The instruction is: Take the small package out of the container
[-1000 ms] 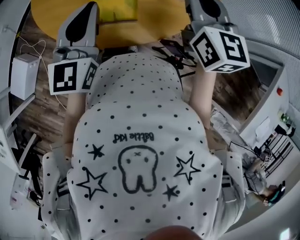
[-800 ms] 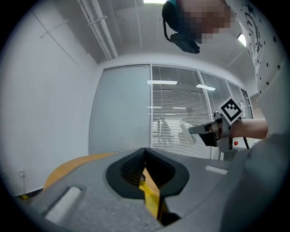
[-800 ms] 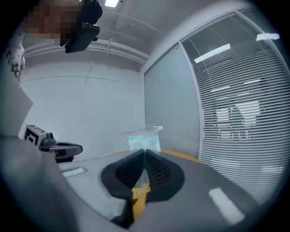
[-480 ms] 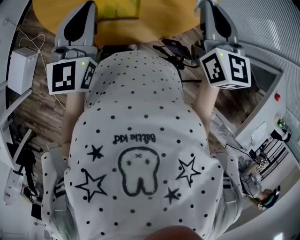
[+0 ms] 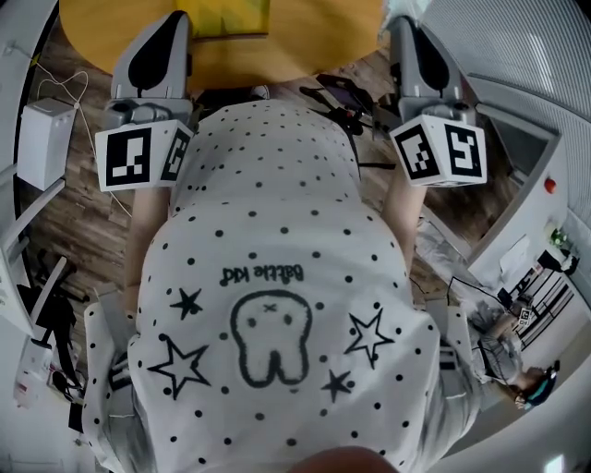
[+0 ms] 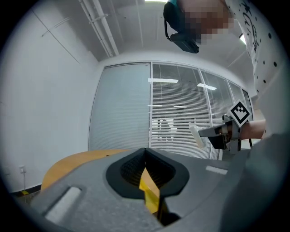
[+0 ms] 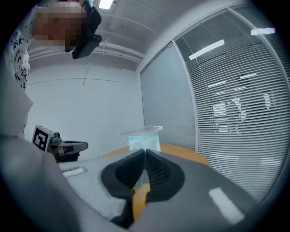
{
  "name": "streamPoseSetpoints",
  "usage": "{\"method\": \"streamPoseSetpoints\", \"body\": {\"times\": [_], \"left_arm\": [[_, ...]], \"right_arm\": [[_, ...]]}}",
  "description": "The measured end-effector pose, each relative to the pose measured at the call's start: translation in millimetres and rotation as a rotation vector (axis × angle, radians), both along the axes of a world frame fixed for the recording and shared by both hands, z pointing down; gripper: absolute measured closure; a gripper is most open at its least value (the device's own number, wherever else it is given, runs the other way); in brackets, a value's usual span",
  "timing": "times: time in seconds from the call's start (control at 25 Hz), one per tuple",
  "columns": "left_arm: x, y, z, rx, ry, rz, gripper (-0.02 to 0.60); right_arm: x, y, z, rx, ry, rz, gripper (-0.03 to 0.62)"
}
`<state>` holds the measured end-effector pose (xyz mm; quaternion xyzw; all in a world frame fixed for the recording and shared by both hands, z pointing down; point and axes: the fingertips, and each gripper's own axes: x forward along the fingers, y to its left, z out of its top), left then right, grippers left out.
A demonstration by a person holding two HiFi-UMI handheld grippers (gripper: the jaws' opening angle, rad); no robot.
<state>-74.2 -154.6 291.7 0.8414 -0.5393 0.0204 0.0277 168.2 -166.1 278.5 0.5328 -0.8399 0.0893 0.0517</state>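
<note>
Before me round yellow table [image 5: 305, 42], yellow-green thing [image 5: 231, 17] on it. Below, wooden floor [image 5: 83, 222], white box [image 5: 44, 139].

Pretty tight down low. The torso [image 5: 268, 277] fills the middle, so the left gripper [image 6: 145, 158] and right gripper [image 7: 144, 158] each get only a side lane. On the left there's a white box [image 5: 42, 143] and rails [image 5: 23, 231]. On the right, black cables [image 5: 342, 102] sit by the near table [image 5: 231, 51] edge, with bench [image 5: 517, 305] clutter further right. Up high it's open air to the far blinds [image 6: 190, 118]. Only the package [image 7: 142, 138] pokes out ahead of the right one.
</note>
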Motion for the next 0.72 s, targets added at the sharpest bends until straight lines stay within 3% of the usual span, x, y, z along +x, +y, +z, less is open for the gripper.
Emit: {"method": "streamPoseSetpoints", "body": {"times": [0.72], "left_arm": [[11.9, -2.8, -5.1, 0.008, 0.028, 0.052, 0.571]], "right_arm": [[21.0, 23.7, 1.8, -0.013, 0.007, 0.063, 0.591]]}}
